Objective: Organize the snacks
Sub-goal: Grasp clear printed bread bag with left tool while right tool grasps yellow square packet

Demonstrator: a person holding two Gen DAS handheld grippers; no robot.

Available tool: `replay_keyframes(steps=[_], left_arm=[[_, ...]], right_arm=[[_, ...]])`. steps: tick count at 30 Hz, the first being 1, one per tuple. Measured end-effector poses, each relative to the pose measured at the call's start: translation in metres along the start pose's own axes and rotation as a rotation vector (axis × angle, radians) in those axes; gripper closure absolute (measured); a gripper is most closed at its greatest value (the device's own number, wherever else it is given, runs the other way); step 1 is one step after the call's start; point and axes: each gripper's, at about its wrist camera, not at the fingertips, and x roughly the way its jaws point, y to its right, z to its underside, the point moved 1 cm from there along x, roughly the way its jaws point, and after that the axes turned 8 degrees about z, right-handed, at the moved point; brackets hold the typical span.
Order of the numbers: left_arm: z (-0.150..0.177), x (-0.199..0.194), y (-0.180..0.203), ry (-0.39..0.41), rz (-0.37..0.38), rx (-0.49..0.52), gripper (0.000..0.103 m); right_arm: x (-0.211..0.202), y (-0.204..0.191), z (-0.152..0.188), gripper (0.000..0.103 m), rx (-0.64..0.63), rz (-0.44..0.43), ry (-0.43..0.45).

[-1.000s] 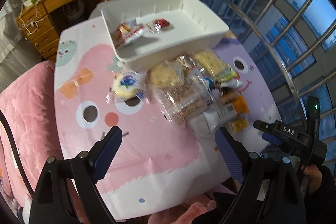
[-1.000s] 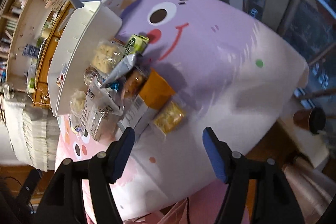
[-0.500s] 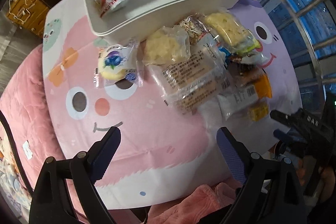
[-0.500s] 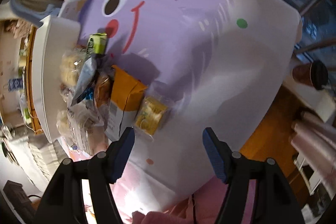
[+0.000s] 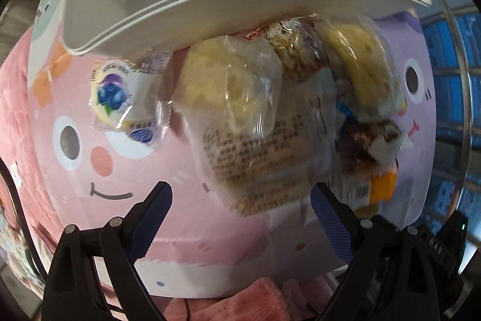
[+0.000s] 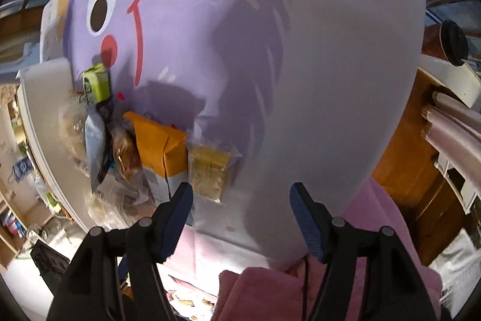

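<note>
Descent of both since a second ago: left hand-held gripper, jaws wide and empty, now close over snack pile; right hand-held gripper, also wide and empty, nears yellow packet, so picking looks imminent.

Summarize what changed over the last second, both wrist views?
Both hands came down toward the snack pile. The left gripper closed in on the big clear cracker pack, which now fills its view. The right gripper rolled and dropped toward the small yellow packet. Nothing was grasped or released: both stay open and empty. The pile, the white tray and the two snacks in it have not moved.
</note>
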Motion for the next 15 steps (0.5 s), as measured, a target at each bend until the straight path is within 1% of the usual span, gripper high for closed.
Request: replay_keyframes(steps=[3,5,7,10,12,15], left_arm=[[-0.01,0.01,-0.002,-0.023,0.023,-0.036,0.01],[-0.016,0.014,-0.002,-0.026,0.053,-0.053,0.007],[-0.021,0.017,0.0,-0.026,0.069,-0.056,0.006],[-0.027,0.023,0.004,-0.043,0.066,-0.058,0.004],[-0.03,0.028,0.004,-0.055,0.051,-0.066,0.001],[-0.037,0.033,0.002,-0.063,0.039,-0.082,0.001]], right_arm=[[0.002,-0.004,-0.004,0.036,0.007,0.024,0.0],[0.004,-0.008,-0.007,0.04,0.014,0.054,-0.007],[0.005,-0.011,-0.009,0.044,0.008,0.057,-0.017],[0.008,-0.016,-0.011,0.05,0.011,0.07,-0.03],[0.008,-0.019,-0.012,0.051,0.007,0.098,-0.035],[0.009,-0.031,-0.015,0.051,-0.014,0.134,-0.044]])
